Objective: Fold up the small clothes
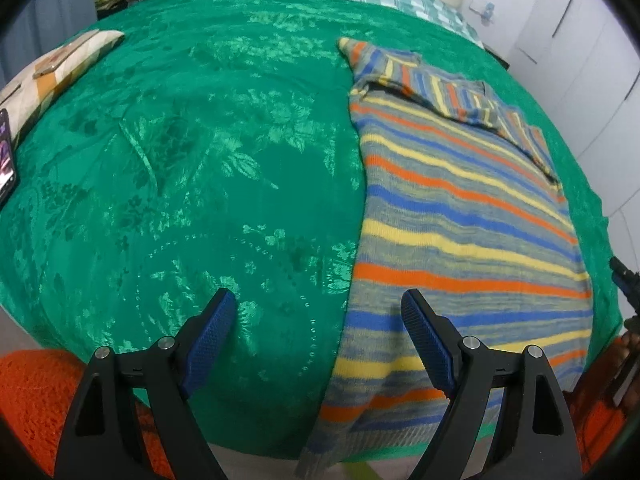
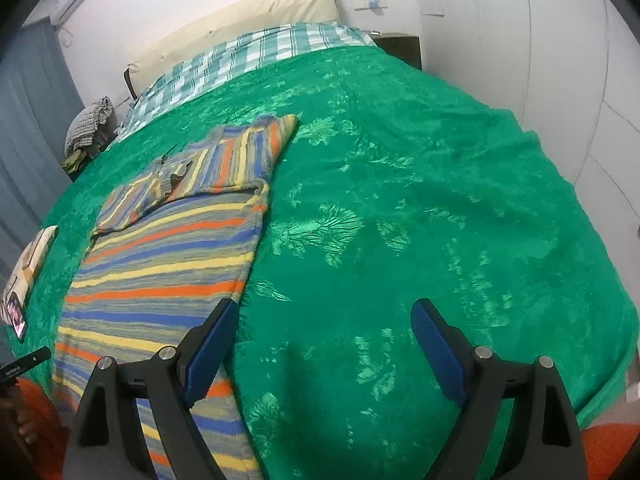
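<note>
A striped knit sweater (image 1: 460, 216) in grey, blue, yellow and orange lies flat on a green bedspread (image 1: 200, 160), sleeves folded across its far end. Its hem hangs over the near bed edge. My left gripper (image 1: 318, 308) is open and empty, hovering over the sweater's left edge near the hem. In the right wrist view the sweater (image 2: 168, 264) lies at the left on the bedspread (image 2: 420, 200). My right gripper (image 2: 324, 316) is open and empty, over the sweater's right edge near the hem.
A phone (image 1: 6, 156) and a patterned pillow (image 1: 56, 68) lie at the bed's left side. A checked sheet (image 2: 248, 52) and cream pillow (image 2: 240, 20) lie at the head. A pile of clothes (image 2: 86, 128) sits beyond the bed. An orange rug (image 1: 32, 392) covers the floor.
</note>
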### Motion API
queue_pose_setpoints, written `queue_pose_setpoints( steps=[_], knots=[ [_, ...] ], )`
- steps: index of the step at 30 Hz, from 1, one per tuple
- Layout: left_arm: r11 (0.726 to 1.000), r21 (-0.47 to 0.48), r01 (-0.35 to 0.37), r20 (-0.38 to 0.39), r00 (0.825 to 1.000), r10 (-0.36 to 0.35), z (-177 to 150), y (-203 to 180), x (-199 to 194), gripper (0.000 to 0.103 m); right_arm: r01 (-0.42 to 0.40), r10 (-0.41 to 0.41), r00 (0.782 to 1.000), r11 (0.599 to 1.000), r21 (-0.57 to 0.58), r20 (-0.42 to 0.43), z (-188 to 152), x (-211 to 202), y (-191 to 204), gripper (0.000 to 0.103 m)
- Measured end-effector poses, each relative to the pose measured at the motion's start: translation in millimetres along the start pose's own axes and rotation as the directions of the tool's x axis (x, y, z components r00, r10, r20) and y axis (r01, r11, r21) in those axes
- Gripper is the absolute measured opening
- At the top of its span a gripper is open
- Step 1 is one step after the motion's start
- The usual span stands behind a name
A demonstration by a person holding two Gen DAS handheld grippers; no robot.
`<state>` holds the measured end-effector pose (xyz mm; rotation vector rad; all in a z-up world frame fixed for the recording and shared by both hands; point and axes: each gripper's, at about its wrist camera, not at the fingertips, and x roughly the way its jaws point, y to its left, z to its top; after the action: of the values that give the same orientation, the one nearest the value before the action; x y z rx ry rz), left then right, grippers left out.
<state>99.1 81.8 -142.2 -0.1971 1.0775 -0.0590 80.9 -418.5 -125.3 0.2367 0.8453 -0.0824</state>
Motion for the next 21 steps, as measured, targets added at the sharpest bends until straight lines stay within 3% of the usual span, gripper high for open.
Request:
queue_pose_setpoints(
  steps=[5, 21],
  knots=[
    [1.0, -0.001, -0.021, 0.016, 1.0, 0.021, 1.3, -0.3, -1.6, 0.086, -0.001, 0.002, 1.0, 0.999, 0.038, -0.028, -3.5, 4.3, -6.6, 0.087],
    [0.995, 0.054, -0.08, 0.038, 0.996, 0.078, 2.8, -3.9, -1.8, 0.086, 0.01, -0.013, 0.999, 0.998, -0.055, -0.042, -11.4, 13.6, 13.8, 0.087]
  ],
)
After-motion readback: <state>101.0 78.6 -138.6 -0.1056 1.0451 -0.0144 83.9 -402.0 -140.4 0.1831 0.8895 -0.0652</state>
